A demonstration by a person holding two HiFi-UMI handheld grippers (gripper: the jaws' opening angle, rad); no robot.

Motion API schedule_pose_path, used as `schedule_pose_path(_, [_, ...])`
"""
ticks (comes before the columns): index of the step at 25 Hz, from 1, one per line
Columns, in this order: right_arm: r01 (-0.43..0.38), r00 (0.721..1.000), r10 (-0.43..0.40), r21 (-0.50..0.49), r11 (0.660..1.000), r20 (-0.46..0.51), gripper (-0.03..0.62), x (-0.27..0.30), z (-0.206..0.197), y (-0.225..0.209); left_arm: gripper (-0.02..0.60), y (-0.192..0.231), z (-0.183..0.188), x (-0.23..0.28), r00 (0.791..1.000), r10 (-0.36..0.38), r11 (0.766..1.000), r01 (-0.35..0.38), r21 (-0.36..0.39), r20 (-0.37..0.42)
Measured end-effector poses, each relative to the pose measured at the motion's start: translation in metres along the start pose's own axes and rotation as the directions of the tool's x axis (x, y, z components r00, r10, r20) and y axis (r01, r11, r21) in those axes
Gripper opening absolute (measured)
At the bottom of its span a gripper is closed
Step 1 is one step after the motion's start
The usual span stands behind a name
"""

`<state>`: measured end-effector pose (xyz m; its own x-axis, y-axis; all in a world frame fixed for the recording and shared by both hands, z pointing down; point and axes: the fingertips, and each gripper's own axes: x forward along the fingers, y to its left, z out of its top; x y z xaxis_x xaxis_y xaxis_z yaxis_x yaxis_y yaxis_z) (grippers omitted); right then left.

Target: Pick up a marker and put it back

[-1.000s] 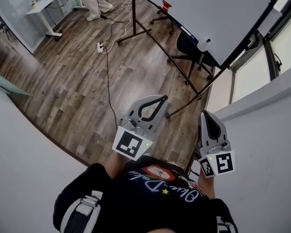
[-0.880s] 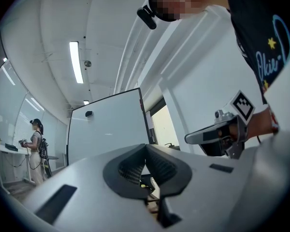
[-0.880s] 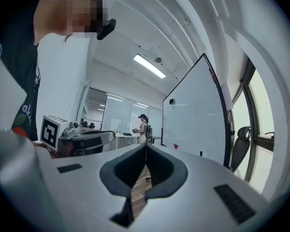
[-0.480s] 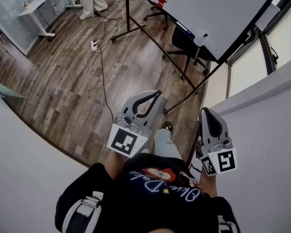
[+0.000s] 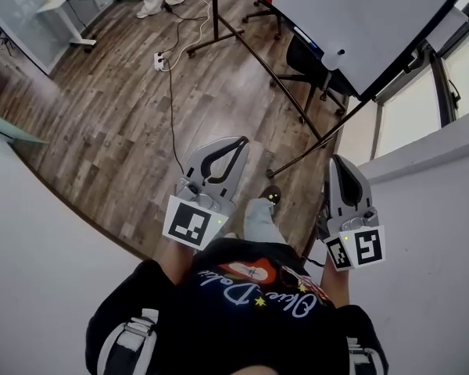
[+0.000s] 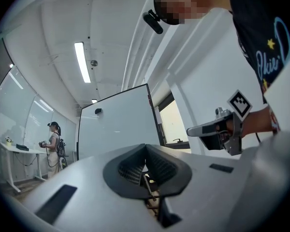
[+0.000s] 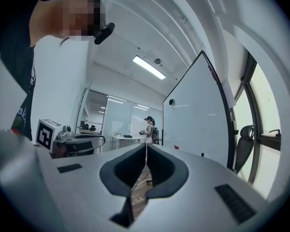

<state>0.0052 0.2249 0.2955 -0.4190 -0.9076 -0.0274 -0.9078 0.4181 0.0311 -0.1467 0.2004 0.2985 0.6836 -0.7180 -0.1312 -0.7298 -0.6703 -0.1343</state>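
**Both grippers empty; marker not yet located with certainty.**
Nearest, my left gripper [image 5: 243,141] and right gripper [image 5: 338,159] have their jaws pressed together with nothing between them, above the wood floor [image 5: 133,108]. Beyond stands the whiteboard [image 5: 359,14]. Small items sit along its ledge [image 5: 303,37], but I cannot confirm a marker among them. Judgement: a marker is light, stiff and smooth-barrelled, so liable to roll or slip. Grip it squarely across the mid-barrel.

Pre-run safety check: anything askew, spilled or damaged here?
Nothing spilled or damaged. One oddity: a black cable trails loose across the wood floor from the power strip, a possible trip hazard.
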Motion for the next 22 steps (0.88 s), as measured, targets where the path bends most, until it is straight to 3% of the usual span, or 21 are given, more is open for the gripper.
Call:
schedule_pose_path(16, [0.029, 0.998, -0.026, 0.067, 0.997, -0.049, 0.002, 0.047, -0.036, -0.065, 0.003, 0.023, -0.034, 0.073, 0.996, -0.014, 1.000, 0.014, 0.002, -0.082])
schedule_pose_path(22, [0.040, 0.998, -0.036, 0.069, 0.997, -0.053, 0.002, 0.069, -0.045, -0.096, 0.003, 0.032, -0.042, 0.106, 0.995, -0.026, 0.999, 0.031, 0.044, -0.097])
